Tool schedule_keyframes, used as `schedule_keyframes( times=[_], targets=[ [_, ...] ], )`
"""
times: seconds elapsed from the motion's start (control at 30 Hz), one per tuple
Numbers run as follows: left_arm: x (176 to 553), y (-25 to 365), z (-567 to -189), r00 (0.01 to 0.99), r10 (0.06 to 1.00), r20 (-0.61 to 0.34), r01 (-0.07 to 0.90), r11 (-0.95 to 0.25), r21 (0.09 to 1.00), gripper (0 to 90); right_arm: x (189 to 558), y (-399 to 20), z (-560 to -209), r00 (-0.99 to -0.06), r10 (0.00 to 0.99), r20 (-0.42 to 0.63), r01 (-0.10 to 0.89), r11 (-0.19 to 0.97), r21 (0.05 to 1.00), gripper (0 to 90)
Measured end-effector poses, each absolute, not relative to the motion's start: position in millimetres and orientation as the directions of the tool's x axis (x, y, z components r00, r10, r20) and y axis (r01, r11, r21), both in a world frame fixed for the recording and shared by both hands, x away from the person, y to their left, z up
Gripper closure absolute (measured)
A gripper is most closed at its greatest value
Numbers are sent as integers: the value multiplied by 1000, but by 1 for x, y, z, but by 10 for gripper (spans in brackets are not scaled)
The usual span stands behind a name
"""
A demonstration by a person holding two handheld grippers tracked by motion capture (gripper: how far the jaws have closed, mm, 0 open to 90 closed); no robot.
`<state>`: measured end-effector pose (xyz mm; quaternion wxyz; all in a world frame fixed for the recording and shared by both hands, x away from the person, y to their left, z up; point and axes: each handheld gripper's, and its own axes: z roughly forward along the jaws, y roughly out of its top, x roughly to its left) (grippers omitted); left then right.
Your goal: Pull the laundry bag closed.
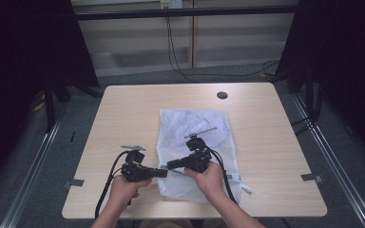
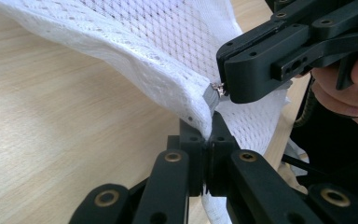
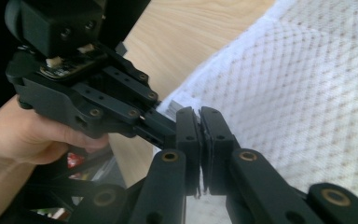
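Fig. Two-handed work at the opening of a mesh bag, high view plus both gripper views.

Desk: pale wood-grain rectangular desk point(image 1: 123, 114), rounded corners, small dark round cap point(image 1: 222, 95) near far edge, right of centre. Wide bare wood left, right and far of the bag, so there is ample room for either hand to draw away; near edge lies close under the forearms.

Bag: white net-mesh fabric laundry bag point(image 1: 195, 128) lies flat at desk centre, long axis near-to-far, its near-left edge lifted off the wood.

Left gripper point(image 1: 164, 173): black, held level, points rightward at bag's near-left edge. Jaws pressed together, pinching the thick white hem point(image 2: 193, 109). Judged purpose: anchor the fabric so it cannot slide while the other hand pulls.

Right gripper point(image 1: 171, 166): black, points leftward, tip-to-tip w/ the left one. Jaws pressed together on the small grey metal zipper pull point(image 2: 213, 94), just beside the left jaws; hem stands taut betw. them.

Judgement: zip seems about to be run along the bag's edge; free path lies rightward, along the near hem.
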<state>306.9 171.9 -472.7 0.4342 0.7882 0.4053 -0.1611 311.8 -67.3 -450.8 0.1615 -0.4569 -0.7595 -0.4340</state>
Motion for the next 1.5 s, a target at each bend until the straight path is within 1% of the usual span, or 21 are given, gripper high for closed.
schedule_keyframes(
  times=[0.3,0.37,0.63,0.83,1.03,1.23,1.33,1.5],
  targets=[
    [306,170,-472,619,490,-614,780,-295,551,885,311,-70,-451,-531,549,646,834,205,512,870],
    [306,172,-472,615,501,-609,782,-289,553,885,311,-70,-450,-532,558,636,833,209,513,870],
    [306,172,-472,605,485,-631,791,-277,545,885,311,-80,-451,-523,567,636,837,201,509,870],
    [306,172,-471,609,491,-624,788,-280,549,885,310,-82,-453,-525,558,642,837,200,510,870],
    [307,174,-472,610,485,-627,788,-281,548,885,310,-89,-453,-521,570,635,838,201,508,870],
    [306,175,-471,603,499,-622,790,-267,552,885,310,-93,-454,-523,573,631,836,202,509,870],
    [306,174,-471,604,487,-631,792,-273,547,885,309,-98,-454,-513,577,635,842,193,504,870],
    [307,174,-471,612,489,-621,785,-280,553,885,309,-100,-454,-508,575,641,845,191,499,870]
  ],
)
